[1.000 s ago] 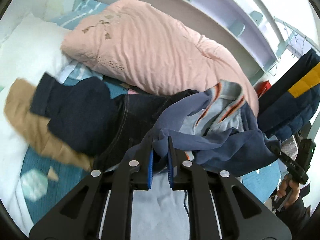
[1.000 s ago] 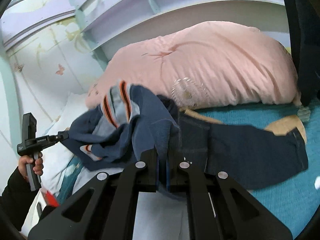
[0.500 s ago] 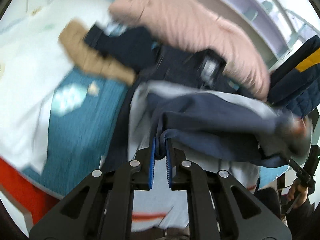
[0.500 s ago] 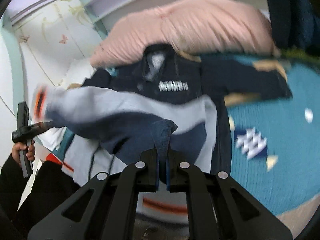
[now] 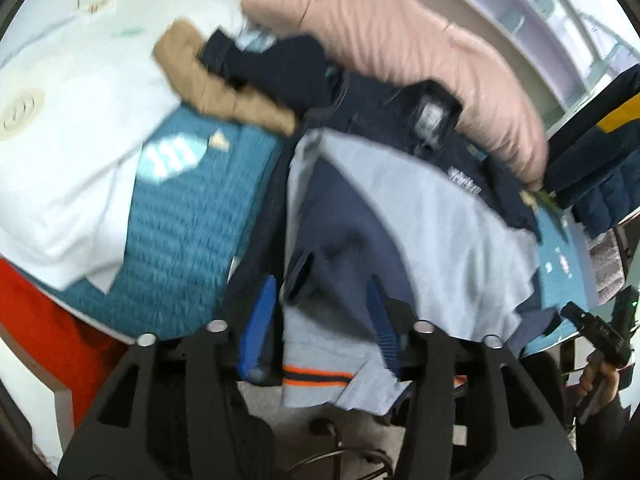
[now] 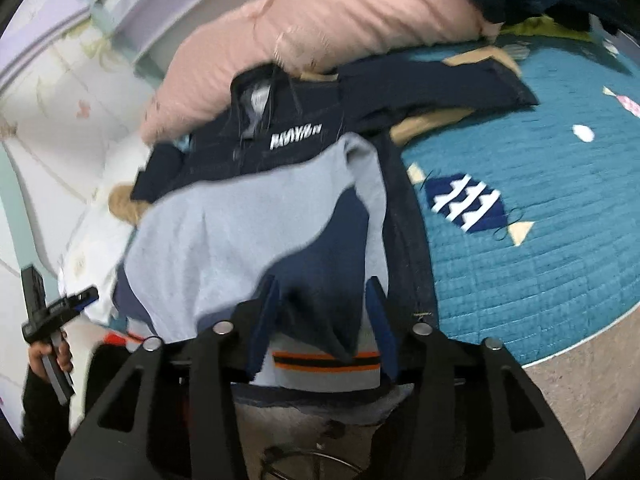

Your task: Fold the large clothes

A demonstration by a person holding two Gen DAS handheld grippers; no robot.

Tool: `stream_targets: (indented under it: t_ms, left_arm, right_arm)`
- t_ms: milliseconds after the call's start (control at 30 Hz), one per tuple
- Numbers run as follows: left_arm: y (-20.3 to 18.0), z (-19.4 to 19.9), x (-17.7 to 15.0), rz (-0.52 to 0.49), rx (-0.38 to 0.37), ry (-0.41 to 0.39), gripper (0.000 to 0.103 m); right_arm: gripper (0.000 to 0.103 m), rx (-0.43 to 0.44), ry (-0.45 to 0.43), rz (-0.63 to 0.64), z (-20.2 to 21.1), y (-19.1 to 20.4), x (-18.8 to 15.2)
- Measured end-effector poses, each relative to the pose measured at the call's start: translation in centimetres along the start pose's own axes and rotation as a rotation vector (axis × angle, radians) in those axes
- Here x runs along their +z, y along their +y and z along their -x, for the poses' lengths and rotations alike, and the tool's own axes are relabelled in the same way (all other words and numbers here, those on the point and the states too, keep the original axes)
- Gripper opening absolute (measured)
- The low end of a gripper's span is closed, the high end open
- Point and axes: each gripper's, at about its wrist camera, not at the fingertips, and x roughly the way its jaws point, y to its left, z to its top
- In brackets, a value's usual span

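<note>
The left claw (image 5: 322,304) is released, jaws spread, with a navy sleeve of the sweater (image 5: 420,216) lying loose between them. The right claw (image 6: 322,300) is likewise released, jaws apart over the other navy sleeve. The sweater (image 6: 240,224), light blue with navy sleeves and an orange-striped hem, lies spread on the bed at 12 o'clock from both claws, on top of a dark navy garment (image 6: 288,140). A pink duvet (image 6: 328,28) sits beyond it, and the teal quilt (image 6: 540,264) lies at 3 o'clock
</note>
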Motion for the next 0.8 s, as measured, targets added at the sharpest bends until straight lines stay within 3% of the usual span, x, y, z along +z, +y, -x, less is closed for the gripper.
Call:
stream_targets:
  t_ms: [100, 233, 333, 467, 500, 533, 567, 633, 700, 800]
  left_arm:
    - [-0.4, 0.4, 1.4, 0.045, -0.04, -0.057, 0.08]
    - [0.6, -3.2, 2.0, 0.164, -0.079, 0.047, 0.08]
    - [1.4, -5.2, 0.8, 0.259, -0.127, 0.117, 0.08]
    - [0.4, -7.0, -0.3, 0.199, -0.042, 0.167, 0.08]
    - [0.1, -7.3, -0.5, 0.184, -0.029, 0.174, 0.076]
    - [0.0, -7.4, -0.6, 0.179, -0.025, 0.177, 0.065]
    - [-0.2, -7.7, -0.7, 0.172, -0.031, 0.188, 0.059]
    - [-0.7, -7.8, -0.8, 0.137, 0.007, 0.191, 0.035]
    - [-0.9, -7.7, -0.9, 0.108, 0.031, 0.184, 0.021]
    - [-1.1, -6.3, -1.2, 0.1, 0.031, 0.146, 0.014]
  right_arm:
    - [0.049, 0.014, -0.016, -0.077, 0.3, -0.4, 0.5]
    - [0.049, 0.001, 0.071, -0.207, -1.8, -1.0, -0.1]
    - [0.05, 0.101, 0.123, -0.409, -3.0, -2.8, -1.3]
    - [0.054, 0.088, 0.168, -0.487, -4.5, -3.2, -2.4]
    - [0.053, 0.089, 0.182, -0.489, -4.9, -3.2, -2.5]
    - [0.048, 0.091, 0.19, -0.49, -5.1, -3.2, -2.5]
    - [0.036, 0.099, 0.194, -0.487, -5.3, -3.2, -2.6]
    - [0.016, 0.129, 0.199, -0.48, -5.8, -3.4, -2.6]
    - [0.011, 0.109, 0.191, -0.426, -5.7, -3.0, -2.6]
    - [0.009, 0.094, 0.159, -0.356, -4.7, -2.7, -2.2]
